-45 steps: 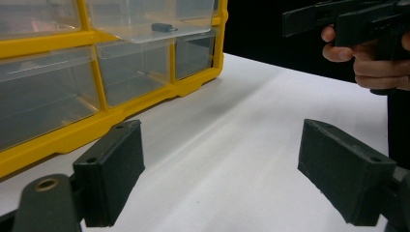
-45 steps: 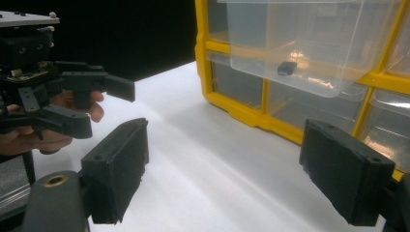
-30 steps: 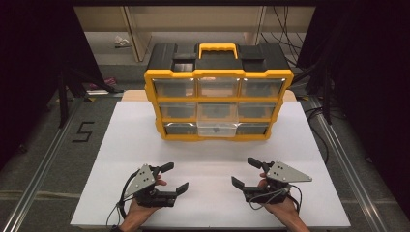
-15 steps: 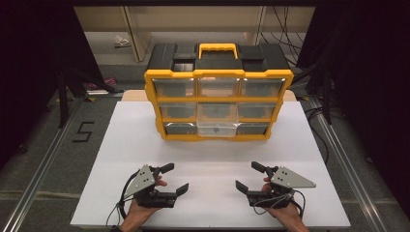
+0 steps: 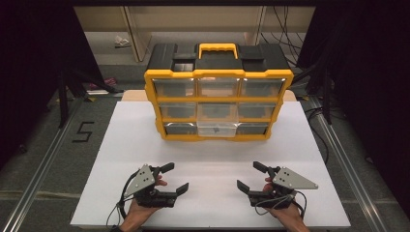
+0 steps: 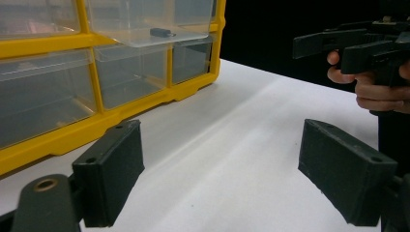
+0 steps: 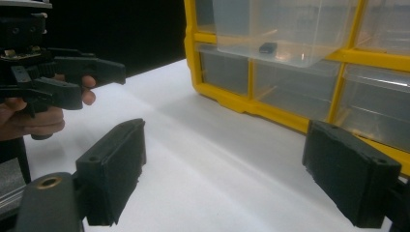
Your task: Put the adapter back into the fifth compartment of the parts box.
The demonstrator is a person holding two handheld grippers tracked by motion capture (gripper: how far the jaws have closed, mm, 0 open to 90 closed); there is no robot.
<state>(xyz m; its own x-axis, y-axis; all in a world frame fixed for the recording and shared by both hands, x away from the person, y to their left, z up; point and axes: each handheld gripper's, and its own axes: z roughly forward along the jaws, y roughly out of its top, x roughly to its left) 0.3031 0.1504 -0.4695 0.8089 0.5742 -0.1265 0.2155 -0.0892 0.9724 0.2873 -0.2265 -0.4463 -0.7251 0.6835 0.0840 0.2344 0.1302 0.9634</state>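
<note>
The pulled-out bottom-middle drawer (image 5: 217, 129) of the yellow organizer (image 5: 218, 92) sits straight ahead, mid-bench (image 5: 212, 159), between both hands. The left gripper (image 5: 170, 178) and right gripper (image 5: 251, 176) rest equally far back, fingers apart, holding nothing.

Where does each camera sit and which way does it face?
High view: above the near edge, looking down at the organizer; hands hold the left claw and right claw.
Left gripper view: on the left claw, facing right.
Right gripper view: on the right claw, facing left.
Both gripper views share the open drawer.
</note>
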